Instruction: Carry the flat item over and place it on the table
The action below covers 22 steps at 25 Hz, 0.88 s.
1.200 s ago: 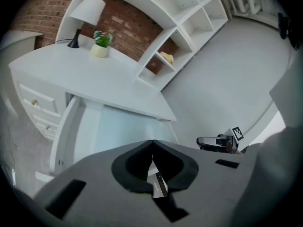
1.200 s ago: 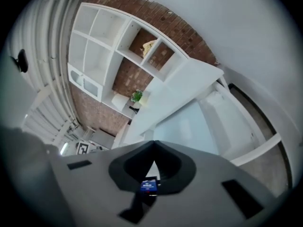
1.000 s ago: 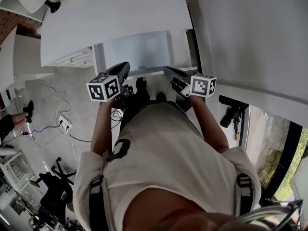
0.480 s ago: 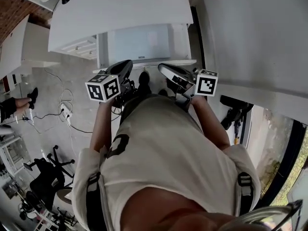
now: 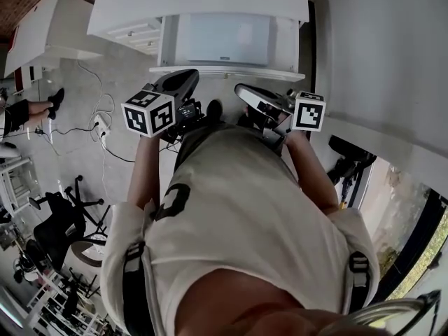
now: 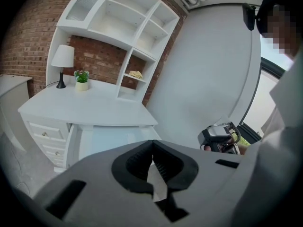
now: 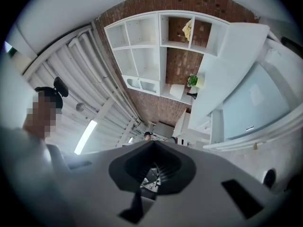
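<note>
- left gripper [image 6: 152, 156]: ribbed black pads [image 6: 137, 163] pressed together, grey shell
- right gripper [image 7: 154, 161]: pressed together too
- worktop [image 6: 85, 109]: white, smooth, flat
- brick wall [image 6: 19, 41]: rough, red

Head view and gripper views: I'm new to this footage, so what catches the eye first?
The person's white shirt fills the head view, with the left gripper and right gripper shut and empty before it. Ahead stands a white desk bearing a lamp and plant, against a brick wall.

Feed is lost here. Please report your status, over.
Left gripper and right gripper: jaws shut, empty. Flat item not held. White desk ahead, nothing between.
</note>
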Each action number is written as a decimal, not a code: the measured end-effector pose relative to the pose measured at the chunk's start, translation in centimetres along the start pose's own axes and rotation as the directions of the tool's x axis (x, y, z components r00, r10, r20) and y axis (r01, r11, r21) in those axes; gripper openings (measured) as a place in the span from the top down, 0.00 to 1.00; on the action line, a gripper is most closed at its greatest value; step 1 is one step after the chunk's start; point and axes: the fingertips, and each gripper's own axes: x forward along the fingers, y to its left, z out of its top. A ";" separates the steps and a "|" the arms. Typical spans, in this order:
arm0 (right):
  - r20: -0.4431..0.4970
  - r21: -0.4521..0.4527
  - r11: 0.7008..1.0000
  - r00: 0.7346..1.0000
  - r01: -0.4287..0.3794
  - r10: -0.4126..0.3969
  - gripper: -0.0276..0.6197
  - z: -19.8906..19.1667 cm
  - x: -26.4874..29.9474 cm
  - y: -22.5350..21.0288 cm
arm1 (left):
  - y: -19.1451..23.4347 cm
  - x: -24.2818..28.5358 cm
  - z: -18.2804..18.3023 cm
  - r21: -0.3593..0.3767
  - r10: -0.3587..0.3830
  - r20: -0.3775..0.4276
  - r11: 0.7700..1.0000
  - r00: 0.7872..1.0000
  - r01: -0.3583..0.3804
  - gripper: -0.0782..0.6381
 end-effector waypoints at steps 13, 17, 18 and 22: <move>-0.118 0.052 0.998 0.993 0.030 -0.023 0.94 -4.7 7.6 -0.4 | 5.6 -5.7 -3.7 -0.030 0.004 0.000 1.000 1.000 -0.004 0.86; -0.176 0.014 0.997 0.982 0.073 -0.070 0.94 -6.5 10.9 0.1 | 7.5 -7.8 -5.1 -0.073 -0.018 0.005 0.997 1.000 0.018 0.86; -0.188 0.012 0.996 0.979 0.085 -0.081 0.94 -7.1 11.7 0.1 | 8.1 -8.4 -5.5 -0.084 -0.021 0.006 0.996 1.000 0.022 0.86; -0.207 0.020 0.991 0.970 0.134 -0.127 0.94 -9.2 14.3 0.0 | 10.7 -10.5 -6.7 -0.113 -0.036 0.011 0.993 0.999 0.037 0.86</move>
